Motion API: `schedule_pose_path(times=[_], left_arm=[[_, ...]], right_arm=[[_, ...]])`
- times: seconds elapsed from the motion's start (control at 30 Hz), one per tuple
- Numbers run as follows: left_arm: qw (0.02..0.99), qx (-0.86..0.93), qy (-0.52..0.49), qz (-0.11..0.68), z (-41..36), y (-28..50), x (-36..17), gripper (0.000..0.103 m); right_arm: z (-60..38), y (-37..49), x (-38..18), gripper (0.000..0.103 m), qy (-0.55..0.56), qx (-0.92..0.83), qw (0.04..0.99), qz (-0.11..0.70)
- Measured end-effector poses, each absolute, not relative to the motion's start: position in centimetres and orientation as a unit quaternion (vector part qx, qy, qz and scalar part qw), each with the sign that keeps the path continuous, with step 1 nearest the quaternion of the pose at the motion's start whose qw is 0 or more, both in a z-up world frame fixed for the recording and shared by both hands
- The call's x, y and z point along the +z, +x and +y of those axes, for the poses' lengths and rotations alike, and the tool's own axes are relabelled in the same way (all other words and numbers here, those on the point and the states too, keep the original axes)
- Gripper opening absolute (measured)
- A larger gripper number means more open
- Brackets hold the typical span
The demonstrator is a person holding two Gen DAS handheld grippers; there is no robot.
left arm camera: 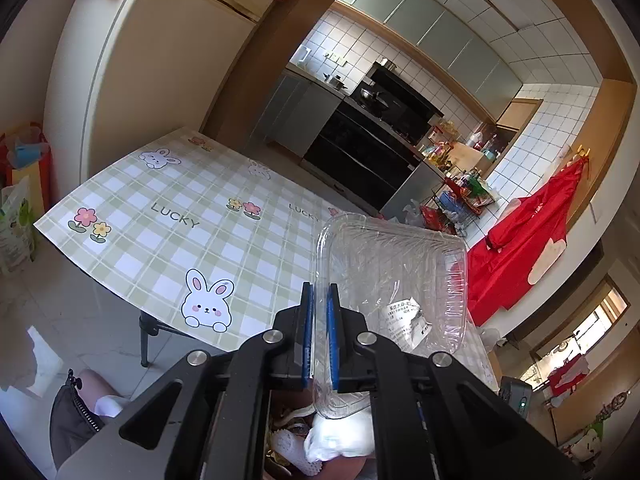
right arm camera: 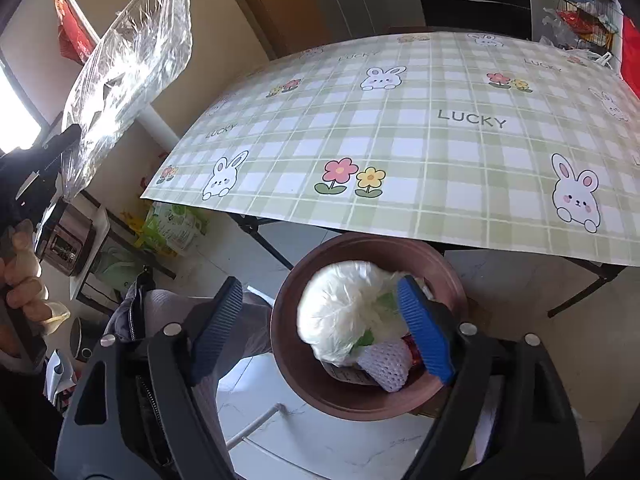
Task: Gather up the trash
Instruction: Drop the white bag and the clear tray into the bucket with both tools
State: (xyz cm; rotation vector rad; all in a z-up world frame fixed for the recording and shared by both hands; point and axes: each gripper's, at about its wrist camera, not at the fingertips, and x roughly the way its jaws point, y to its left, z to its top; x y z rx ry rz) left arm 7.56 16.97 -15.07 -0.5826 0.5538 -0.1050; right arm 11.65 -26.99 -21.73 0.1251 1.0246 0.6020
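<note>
Left gripper [left arm camera: 320, 336] jaws pinch the clear tray [left arm camera: 392, 276] rim; right gripper [right arm camera: 320, 328] gapes empty above the bin [right arm camera: 360, 400]. Swing the tray over, then release.

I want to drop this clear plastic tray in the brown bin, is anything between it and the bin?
Nothing visible blocks it. The clear tray is pinched in the left gripper, with the brown bin below. The bin already holds a white bag and foam net; the open right gripper hangs over it.
</note>
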Motion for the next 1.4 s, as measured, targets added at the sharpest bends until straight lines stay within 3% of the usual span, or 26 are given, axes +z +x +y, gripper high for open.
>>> schedule_pose_path(times=[0.13,0.57,1.27,1.3,1.33,1.37,1.4], left_arm=[[0.919,-0.066,-0.278,0.273,16.3,7.6,-14.9,0.007],[0.914,-0.102,-0.197,0.34,11.2,8.9,-17.5,0.007],[0.887,-0.141,-0.062,0.434,1.9,12.2,-22.2,0.009],[0.886,-0.141,-0.064,0.438,1.7,12.5,-22.4,0.012],[0.886,-0.14,-0.06,0.439,1.4,12.7,-22.7,0.034],[0.887,-0.137,-0.055,0.437,1.1,12.7,-22.8,0.063],[0.889,-0.138,-0.058,0.432,1.1,12.8,-22.8,0.07]], right_arm=[[-28.7,11.9,-19.4,0.094,0.067,0.262,0.852,0.449],[-36.8,12.8,-13.1,0.096,0.128,0.205,0.897,0.371],[-41.6,12.3,-13.2,0.096,0.157,0.178,0.904,0.356],[-41.7,12.3,-13.3,0.096,0.158,0.177,0.904,0.357],[-41.8,12.3,-13.3,0.096,0.159,0.176,0.904,0.357],[-41.9,12.3,-13.3,0.096,0.16,0.175,0.903,0.358],[-42.0,12.3,-13.3,0.096,0.16,0.174,0.903,0.359]])
